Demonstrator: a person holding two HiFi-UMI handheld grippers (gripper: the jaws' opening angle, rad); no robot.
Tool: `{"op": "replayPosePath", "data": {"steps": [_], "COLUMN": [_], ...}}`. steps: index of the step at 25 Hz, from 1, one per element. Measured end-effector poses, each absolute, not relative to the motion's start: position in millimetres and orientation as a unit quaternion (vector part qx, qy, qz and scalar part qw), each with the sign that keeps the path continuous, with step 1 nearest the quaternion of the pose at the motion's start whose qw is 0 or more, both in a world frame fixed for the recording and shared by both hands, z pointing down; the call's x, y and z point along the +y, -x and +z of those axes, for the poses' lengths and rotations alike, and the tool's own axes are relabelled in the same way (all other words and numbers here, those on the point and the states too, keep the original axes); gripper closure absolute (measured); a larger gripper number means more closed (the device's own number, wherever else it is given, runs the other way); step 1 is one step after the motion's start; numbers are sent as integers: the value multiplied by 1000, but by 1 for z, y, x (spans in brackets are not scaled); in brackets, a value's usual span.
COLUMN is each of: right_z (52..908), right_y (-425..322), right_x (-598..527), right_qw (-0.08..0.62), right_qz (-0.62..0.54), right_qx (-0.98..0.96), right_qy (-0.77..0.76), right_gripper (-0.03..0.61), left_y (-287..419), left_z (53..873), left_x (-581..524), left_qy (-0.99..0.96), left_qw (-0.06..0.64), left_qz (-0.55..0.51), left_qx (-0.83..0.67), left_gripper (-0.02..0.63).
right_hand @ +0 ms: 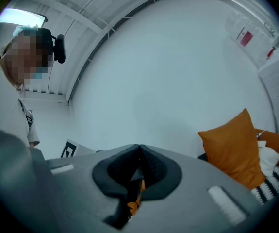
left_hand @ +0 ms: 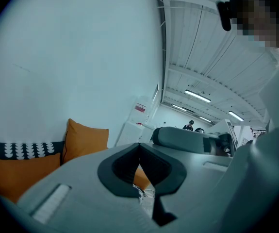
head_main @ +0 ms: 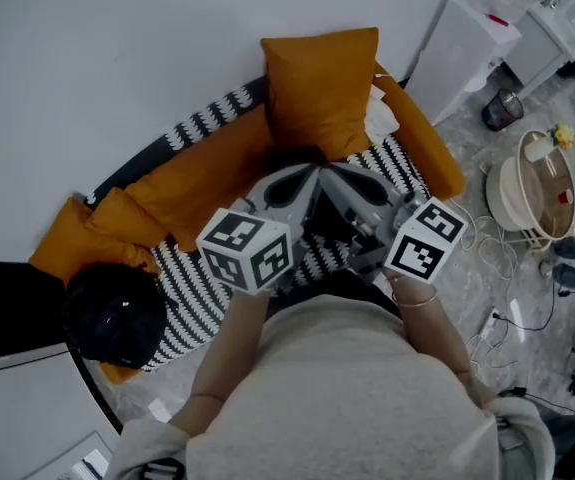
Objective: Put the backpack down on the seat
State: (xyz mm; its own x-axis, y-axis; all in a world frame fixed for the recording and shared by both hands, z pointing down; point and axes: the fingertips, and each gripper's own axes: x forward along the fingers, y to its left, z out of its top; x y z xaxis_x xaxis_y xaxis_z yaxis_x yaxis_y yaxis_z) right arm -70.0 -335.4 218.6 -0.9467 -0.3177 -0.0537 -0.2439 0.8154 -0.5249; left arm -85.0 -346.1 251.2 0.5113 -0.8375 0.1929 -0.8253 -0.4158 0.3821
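Black backpack [head_main: 115, 316] sits at the striped sofa seat's [head_main: 189, 290] end, at eight o'clock from both tools. The nearer left tool [head_main: 299, 180] and the right tool [head_main: 347, 182] are closed, empty, before orange cushions [head_main: 319, 88].
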Motion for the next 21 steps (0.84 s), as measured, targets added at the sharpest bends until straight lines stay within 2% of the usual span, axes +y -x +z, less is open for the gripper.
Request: {"op": "replayPosePath", "data": {"steps": [21], "right_z": [219], "right_y": [65], "right_x": [-332], "right_qw": [70], "right_qz": [-266], "right_qx": [950], "right_qy": [145], "right_gripper": [575], "left_y": [86], "left_z": [247], "left_x": [-340], "left_qy": [-844], "left_qw": [214], "left_qz": [-19], "left_qx": [-492], "left_gripper": [607]}}
